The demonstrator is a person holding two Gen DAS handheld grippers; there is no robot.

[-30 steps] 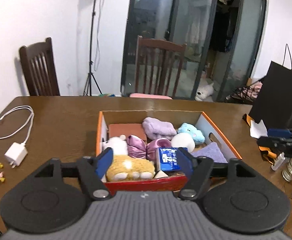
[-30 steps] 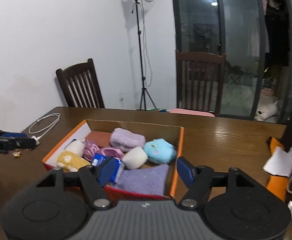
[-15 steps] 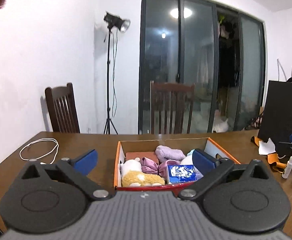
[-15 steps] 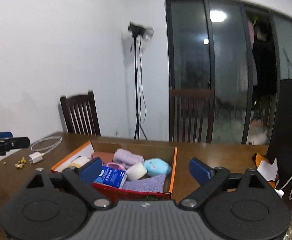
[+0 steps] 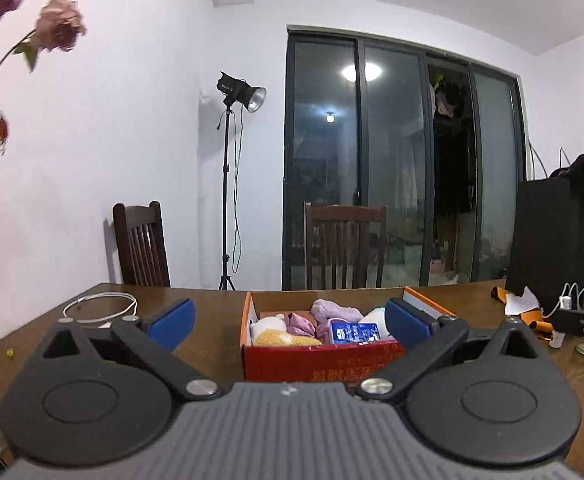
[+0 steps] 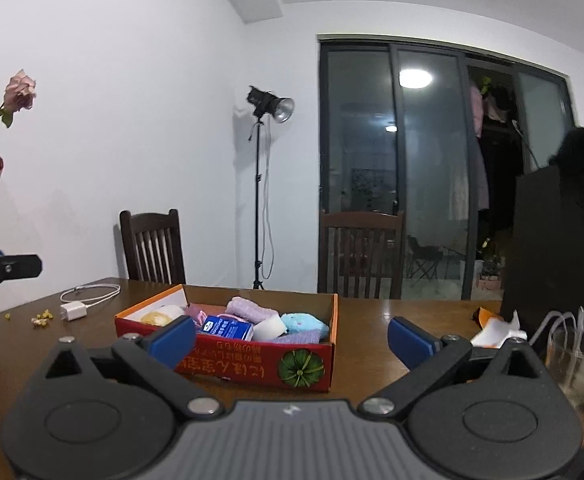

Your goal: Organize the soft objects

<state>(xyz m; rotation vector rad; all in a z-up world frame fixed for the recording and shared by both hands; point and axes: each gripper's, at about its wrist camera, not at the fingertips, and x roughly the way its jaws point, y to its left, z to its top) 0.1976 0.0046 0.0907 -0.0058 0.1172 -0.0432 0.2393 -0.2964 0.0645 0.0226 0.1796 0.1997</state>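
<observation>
Your box (image 6: 251,368) sits mid-worktop (image 6: 372,320), open on top, packed with soft items, so you can only get in from above. To its left, bare worktop runs out to the charger (image 6: 73,312) and cable (image 5: 99,306). On the right, a glass (image 6: 568,356), papers (image 6: 496,330) and a black case (image 6: 552,248) crowd your right-side path.

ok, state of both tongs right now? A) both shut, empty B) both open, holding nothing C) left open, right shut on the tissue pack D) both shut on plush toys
B: the left tongs and right tongs both stand wide apart with nothing between the pads, and the soft items sit in the box.
</observation>
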